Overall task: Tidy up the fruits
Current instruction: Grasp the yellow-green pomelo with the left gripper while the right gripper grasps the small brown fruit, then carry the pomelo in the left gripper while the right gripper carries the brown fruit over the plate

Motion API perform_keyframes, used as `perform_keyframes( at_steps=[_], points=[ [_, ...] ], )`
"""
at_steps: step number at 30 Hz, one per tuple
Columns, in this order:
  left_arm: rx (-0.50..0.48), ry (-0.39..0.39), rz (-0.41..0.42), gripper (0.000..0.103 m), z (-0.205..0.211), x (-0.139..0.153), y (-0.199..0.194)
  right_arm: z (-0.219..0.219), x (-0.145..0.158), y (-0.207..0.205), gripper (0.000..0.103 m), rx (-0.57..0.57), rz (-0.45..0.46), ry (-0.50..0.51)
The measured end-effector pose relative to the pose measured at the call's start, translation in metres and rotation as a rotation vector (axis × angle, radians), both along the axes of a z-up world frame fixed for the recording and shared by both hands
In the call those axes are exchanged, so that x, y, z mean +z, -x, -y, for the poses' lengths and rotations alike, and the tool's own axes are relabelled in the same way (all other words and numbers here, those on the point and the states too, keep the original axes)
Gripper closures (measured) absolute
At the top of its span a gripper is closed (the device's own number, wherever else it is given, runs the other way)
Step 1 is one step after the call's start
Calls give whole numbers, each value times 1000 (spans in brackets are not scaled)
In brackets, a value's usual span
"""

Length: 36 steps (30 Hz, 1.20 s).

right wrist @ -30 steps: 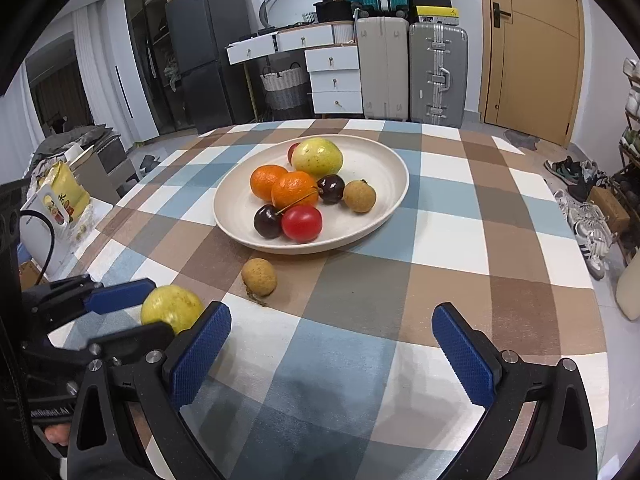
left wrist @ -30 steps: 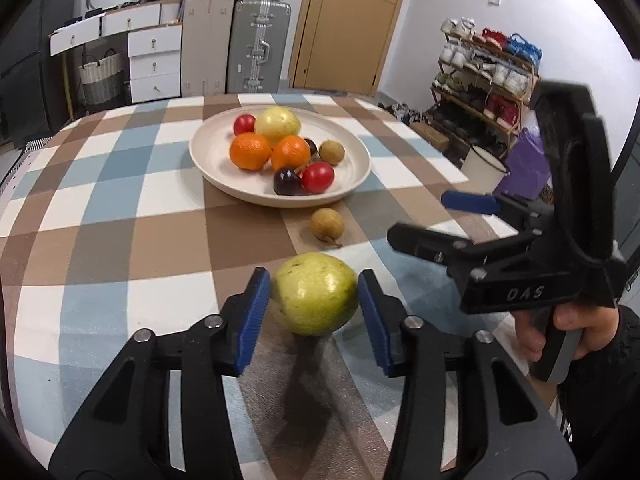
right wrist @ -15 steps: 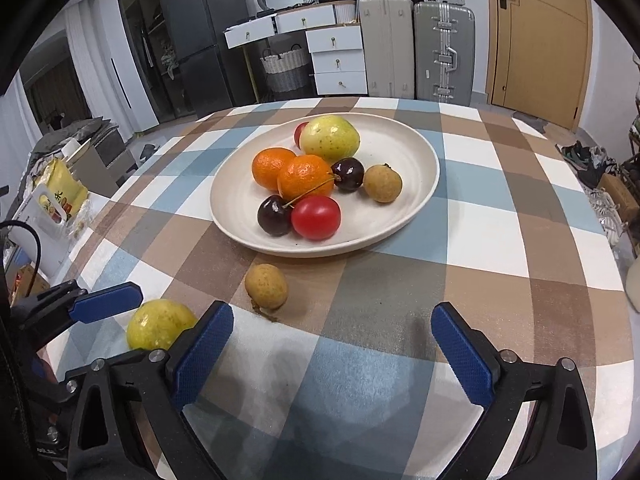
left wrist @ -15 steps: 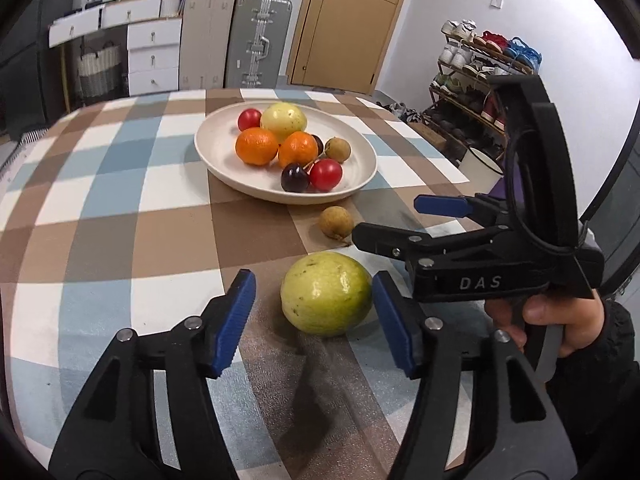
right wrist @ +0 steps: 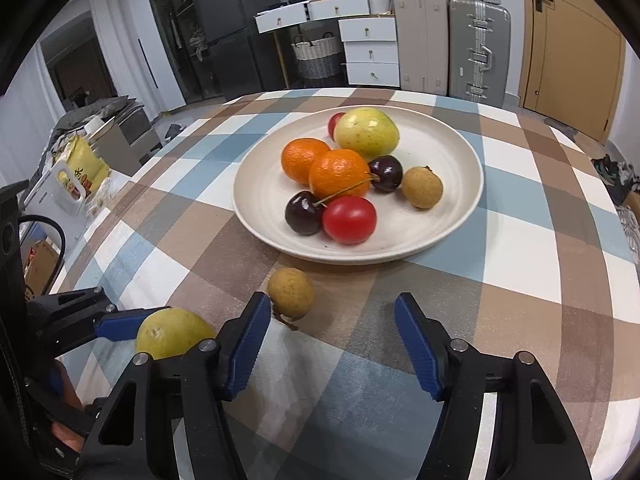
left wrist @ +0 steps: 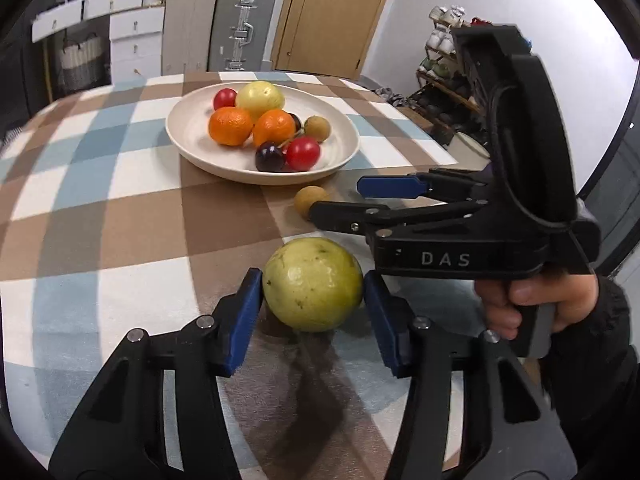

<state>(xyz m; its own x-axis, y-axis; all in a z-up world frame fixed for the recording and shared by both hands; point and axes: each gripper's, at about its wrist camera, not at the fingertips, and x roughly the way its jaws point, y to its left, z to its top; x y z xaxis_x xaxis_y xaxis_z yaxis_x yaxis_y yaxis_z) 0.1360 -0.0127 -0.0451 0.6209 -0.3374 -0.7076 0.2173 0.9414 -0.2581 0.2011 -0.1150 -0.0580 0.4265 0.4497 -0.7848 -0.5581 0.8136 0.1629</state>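
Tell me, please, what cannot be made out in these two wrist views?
- Left wrist view: the small brown fruit is half hidden by the right hand-held gripper, whose jaws have just been closing, fruit at their tips, ungripped.
- Right wrist view: the far red fruit is mostly behind the plate's yellow-green fruit.

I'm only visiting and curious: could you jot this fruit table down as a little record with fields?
Surface: checked tablecloth
Plate: cream, holds two oranges, a yellow-green fruit, two dark cherries, two red fruits, one small brown fruit
Loose on cloth: large yellow-green fruit, small brown fruit
Left hand-held gripper: pads against the large fruit
Right hand-held gripper: open, small brown fruit by its left pad
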Motion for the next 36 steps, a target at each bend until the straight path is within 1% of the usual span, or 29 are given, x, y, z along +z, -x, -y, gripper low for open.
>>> perform_keyframes(
  at_steps=[2,5,8,10,12,13,14,17,21,31,36],
  points=[
    [12,-3,16,55,-3,3,2,-3,-1,1,39,11,2,4],
    [53,-16,37,54,-11,8,5,-6,-1,-2,45,20,-11,-25],
    [105,-18,57,54,-25,13,6,-10,-2,-1,53,30,-2,-12],
    [144,-20,60,54,-35,15,5,-15,-2,1,60,48,10,-1],
    [175,-13,55,54,-43,16,4,-19,-1,4,71,70,20,5],
    [183,-11,53,54,-46,15,4,-21,-1,6,73,79,27,12],
    [194,-7,52,54,-49,16,4,-22,-1,7,78,88,30,16],
    [211,-9,56,54,-53,16,3,-24,2,13,78,112,52,20],
    [216,-27,79,54,-51,21,3,-20,10,18,78,114,78,11],
    [241,-46,141,54,-51,41,-4,12,44,24,78,49,150,-67],
    [237,-66,163,54,-45,50,-11,26,58,24,78,7,192,-110]
  ],
)
